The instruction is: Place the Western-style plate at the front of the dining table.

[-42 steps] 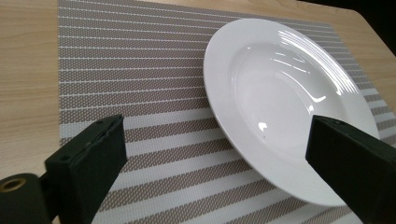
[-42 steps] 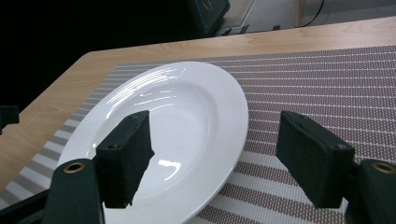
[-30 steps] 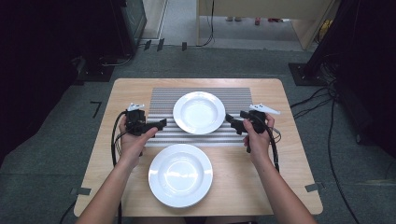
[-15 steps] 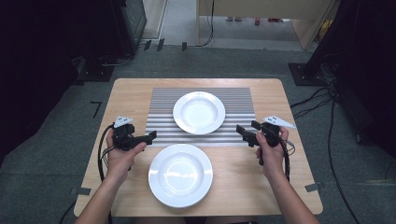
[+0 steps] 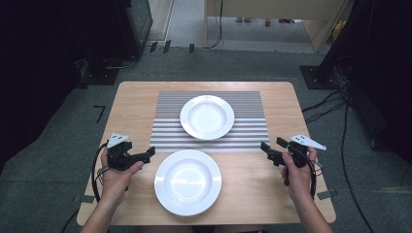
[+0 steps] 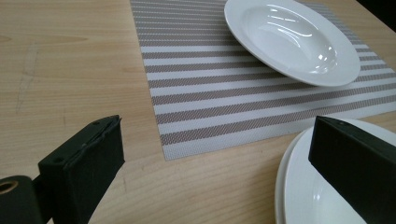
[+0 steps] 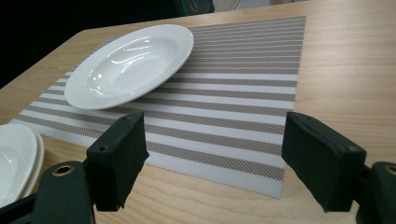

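Two white plates are seen on the table [image 5: 131, 104]; the far plate [image 5: 207, 116] is set on the striped mat [image 5: 252, 126]; the near plate [image 5: 187, 181] is laid on bare wood, maybe on a second plate. The left gripper [image 5: 148, 154] and right gripper [image 5: 266, 147] are held spread wide, with nothing pinched. A pause between steps is guessed; the near plate could be gripped by its rim next. Nothing is found in the way.
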`<state>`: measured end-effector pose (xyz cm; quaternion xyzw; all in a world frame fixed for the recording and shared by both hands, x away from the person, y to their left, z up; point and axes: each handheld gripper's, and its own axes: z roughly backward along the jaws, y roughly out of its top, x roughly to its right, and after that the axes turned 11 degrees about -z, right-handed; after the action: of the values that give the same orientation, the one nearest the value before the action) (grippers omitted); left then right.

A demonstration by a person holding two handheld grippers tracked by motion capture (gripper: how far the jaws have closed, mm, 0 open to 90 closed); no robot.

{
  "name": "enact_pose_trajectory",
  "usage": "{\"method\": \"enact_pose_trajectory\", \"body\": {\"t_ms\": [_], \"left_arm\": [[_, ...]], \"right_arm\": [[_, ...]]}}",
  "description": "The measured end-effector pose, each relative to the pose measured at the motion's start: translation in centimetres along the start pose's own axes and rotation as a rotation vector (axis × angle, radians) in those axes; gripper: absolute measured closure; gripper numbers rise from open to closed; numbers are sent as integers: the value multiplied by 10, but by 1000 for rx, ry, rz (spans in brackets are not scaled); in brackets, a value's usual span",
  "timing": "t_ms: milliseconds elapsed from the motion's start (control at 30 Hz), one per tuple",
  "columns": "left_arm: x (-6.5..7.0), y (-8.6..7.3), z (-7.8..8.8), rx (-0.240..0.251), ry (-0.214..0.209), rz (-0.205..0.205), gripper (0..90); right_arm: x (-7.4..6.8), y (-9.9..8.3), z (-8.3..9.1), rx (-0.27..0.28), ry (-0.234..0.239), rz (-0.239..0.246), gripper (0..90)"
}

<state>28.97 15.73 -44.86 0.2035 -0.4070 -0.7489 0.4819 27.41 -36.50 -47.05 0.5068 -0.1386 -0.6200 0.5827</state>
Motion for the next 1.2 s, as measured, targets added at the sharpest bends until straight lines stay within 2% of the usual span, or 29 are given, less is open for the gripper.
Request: {"method": "enact_pose_trajectory", "body": {"t_ms": [300,567,867,1200], "left_arm": [[-6,-23,8,-25,24,14,35],[-15,-43,16,-51,52,35,36],[-31,-72,25,-92,111,59,36],[-43,-96,36,-134,177,56,36]], "right_arm": [[23,-12,26,3,-35,-18,222],[47,-24,44,0,-106,-22,220],[75,-41,64,-25,-183,-44,207],[92,-56,81,-63,-265,-58,195]]}}
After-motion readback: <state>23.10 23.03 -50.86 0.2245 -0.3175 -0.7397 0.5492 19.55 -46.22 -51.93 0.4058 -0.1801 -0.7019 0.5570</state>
